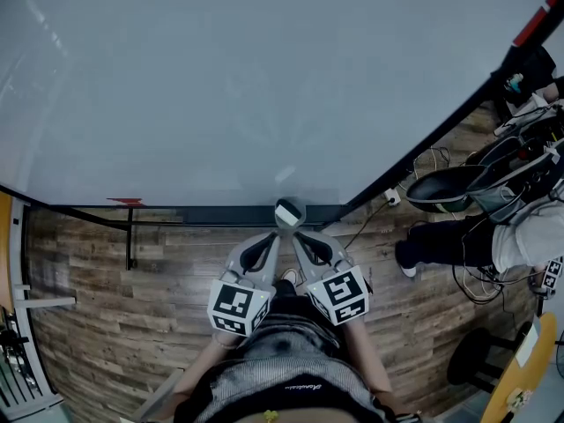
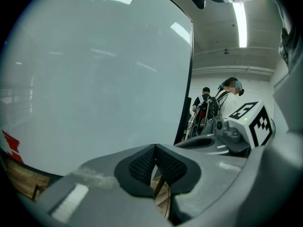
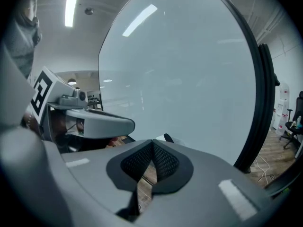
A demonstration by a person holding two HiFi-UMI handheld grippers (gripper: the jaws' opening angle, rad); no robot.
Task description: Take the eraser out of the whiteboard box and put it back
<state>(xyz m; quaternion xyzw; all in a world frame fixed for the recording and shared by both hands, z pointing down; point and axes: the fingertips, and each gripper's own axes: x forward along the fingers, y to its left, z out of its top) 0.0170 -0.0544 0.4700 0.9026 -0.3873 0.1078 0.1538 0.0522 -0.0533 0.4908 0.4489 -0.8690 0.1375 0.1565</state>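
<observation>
Head view: the eraser [image 1: 288,211] is seen at the dark whiteboard box [image 1: 211,216] along the whiteboard's [image 1: 264,86] lower edge, just beyond both tool tips. The left gripper [image 2: 154,148] and right gripper [image 3: 152,143] are each clenched, with nothing gripped between the pads.

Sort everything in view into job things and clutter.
Job:
- eraser
- whiteboard tray
- left gripper, shut, empty
- right gripper, shut, empty

Lying about:
- black chair seat
- floor cables
- bystander's legs
</observation>
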